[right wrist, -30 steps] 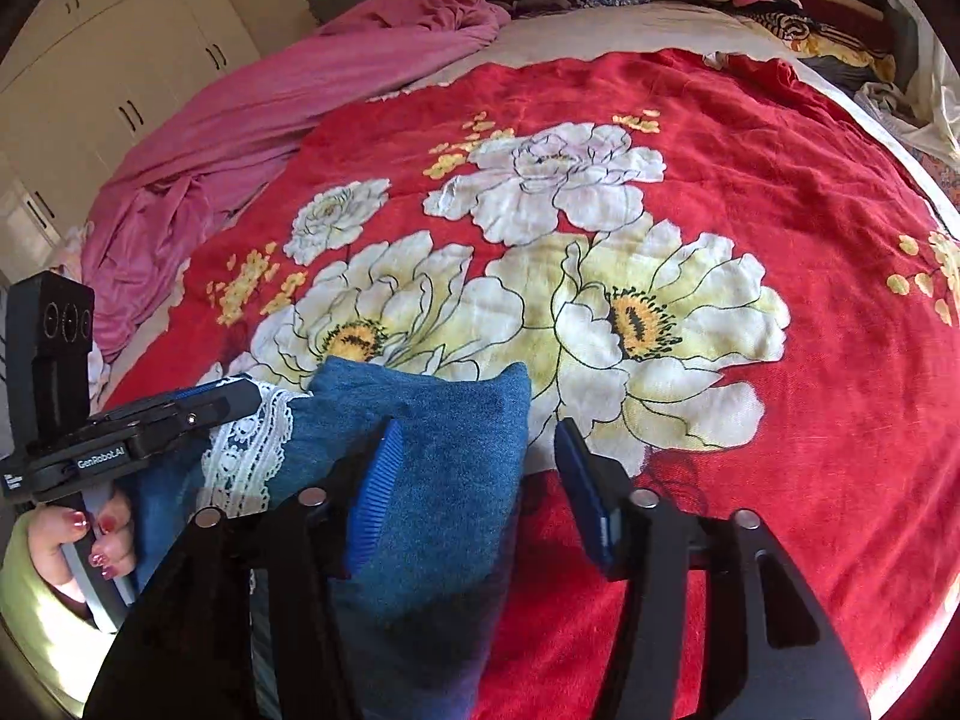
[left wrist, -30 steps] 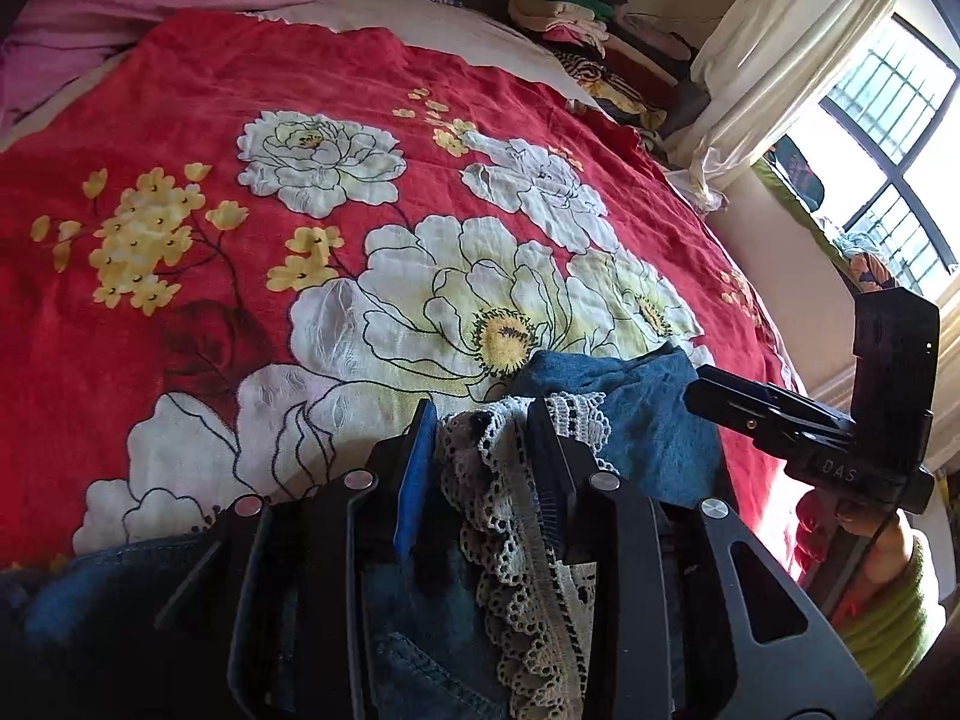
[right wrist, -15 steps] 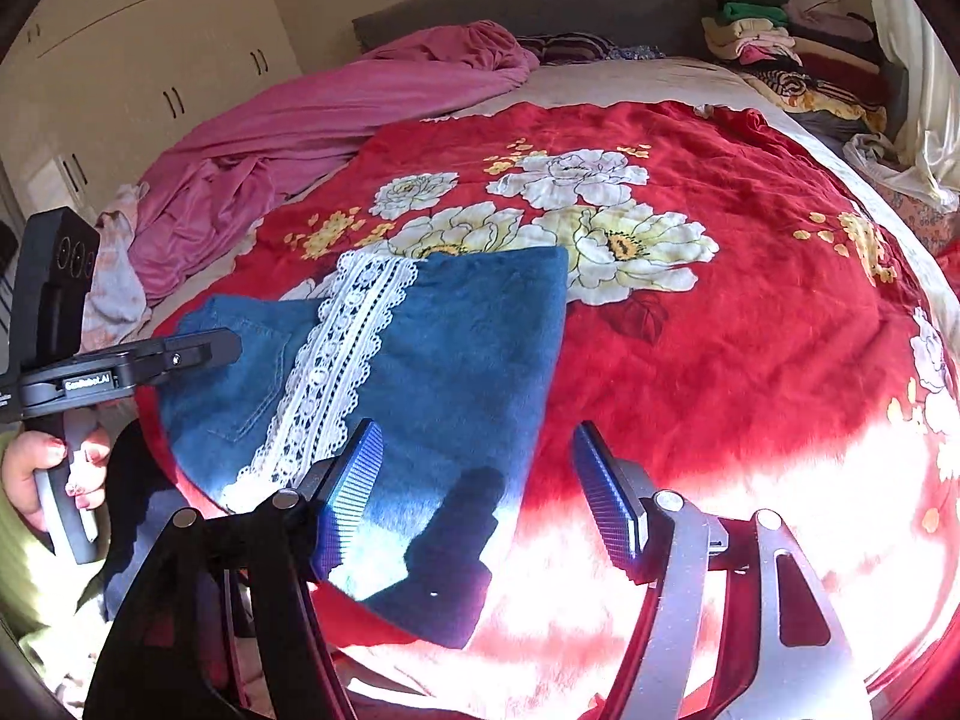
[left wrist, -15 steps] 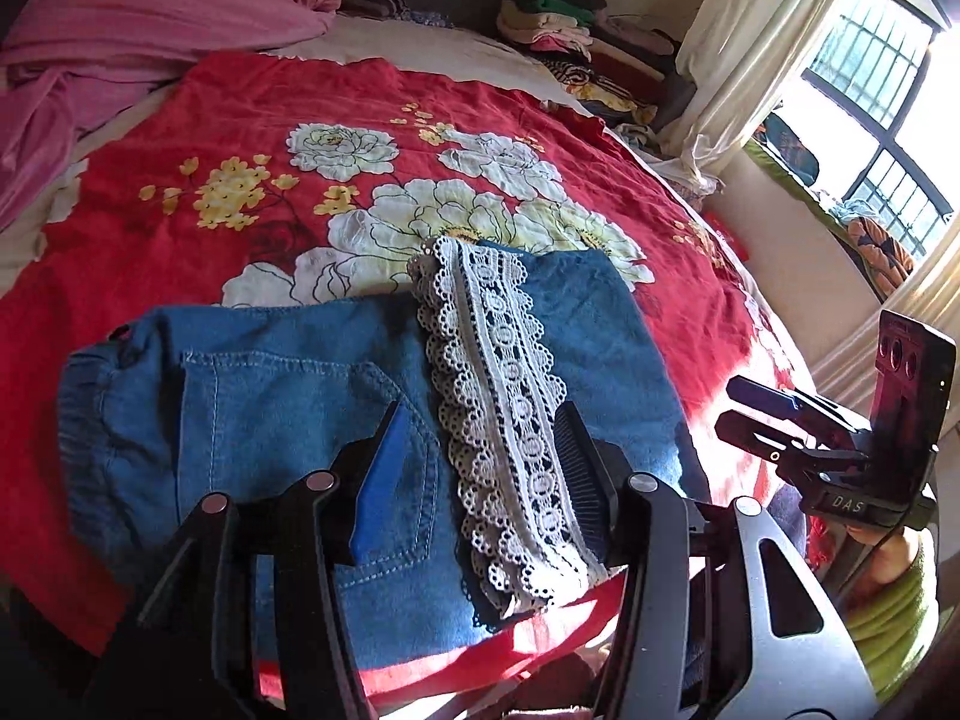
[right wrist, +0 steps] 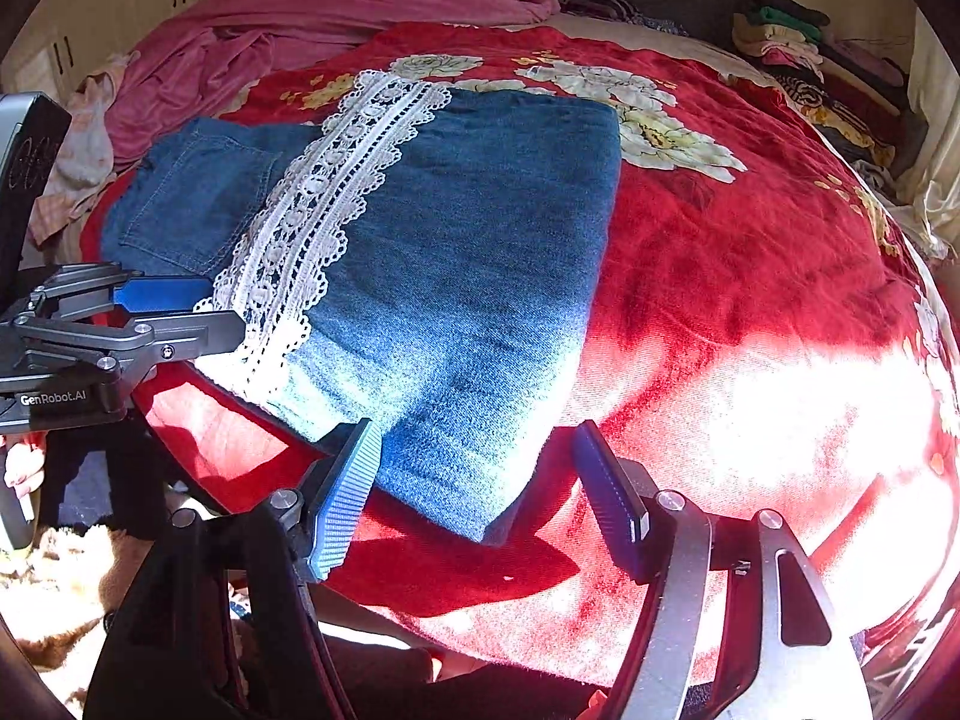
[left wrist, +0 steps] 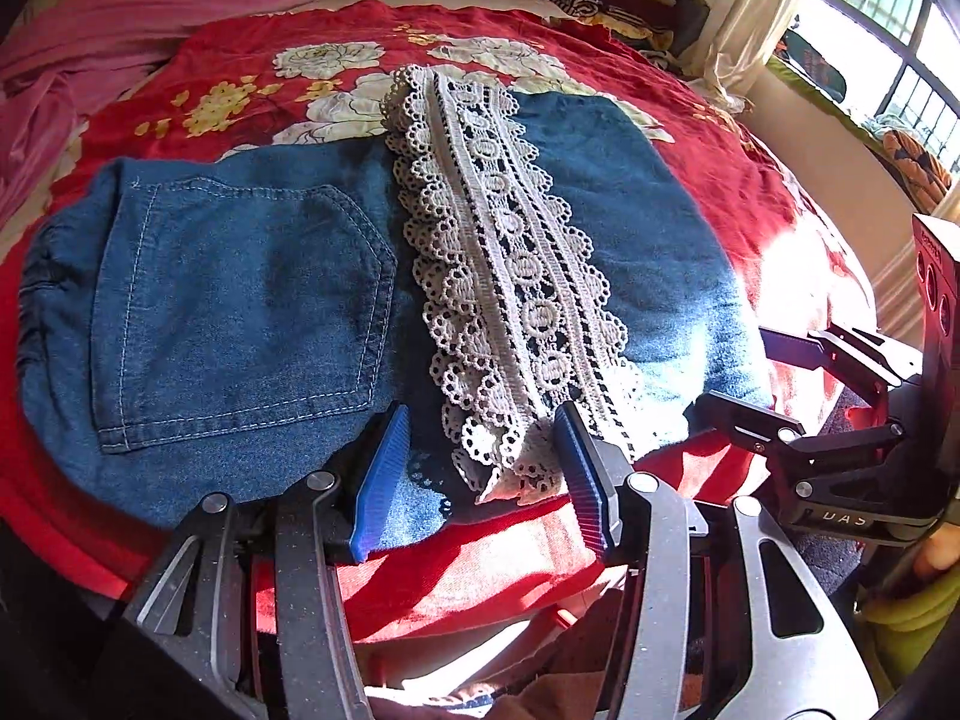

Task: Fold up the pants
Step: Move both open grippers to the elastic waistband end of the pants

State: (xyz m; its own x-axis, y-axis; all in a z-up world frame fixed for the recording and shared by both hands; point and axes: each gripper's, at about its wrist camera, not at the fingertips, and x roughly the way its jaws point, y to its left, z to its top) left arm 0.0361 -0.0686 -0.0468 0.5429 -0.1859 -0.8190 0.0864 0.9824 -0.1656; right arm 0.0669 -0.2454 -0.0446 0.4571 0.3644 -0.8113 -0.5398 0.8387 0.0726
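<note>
The blue denim pants (left wrist: pixel 240 306) lie folded on the red floral bedspread (left wrist: pixel 252 60), back pocket up at the left. A white lace hem (left wrist: pixel 510 276) runs across the top of the fold. They also show in the right wrist view (right wrist: pixel 480 276) with the lace (right wrist: pixel 312 222) at the left. My left gripper (left wrist: pixel 480 474) is open and empty at the near edge of the pants, around the lace end. My right gripper (right wrist: pixel 480 492) is open and empty at the near right corner of the fold. Each gripper shows in the other's view, the right one (left wrist: pixel 774 378) and the left one (right wrist: pixel 198 306).
A pink blanket (right wrist: pixel 336 6) is bunched at the head of the bed. A stack of folded clothes (right wrist: pixel 798 36) sits at the far right corner. A curtain and window (left wrist: pixel 870 30) are to the right. The bed's near edge (right wrist: pixel 540 618) drops off just below the grippers.
A second ago my left gripper was shut on the lace hem. Both grippers have since let go and drawn back to the bed's near edge. The pants now lie folded flat.
</note>
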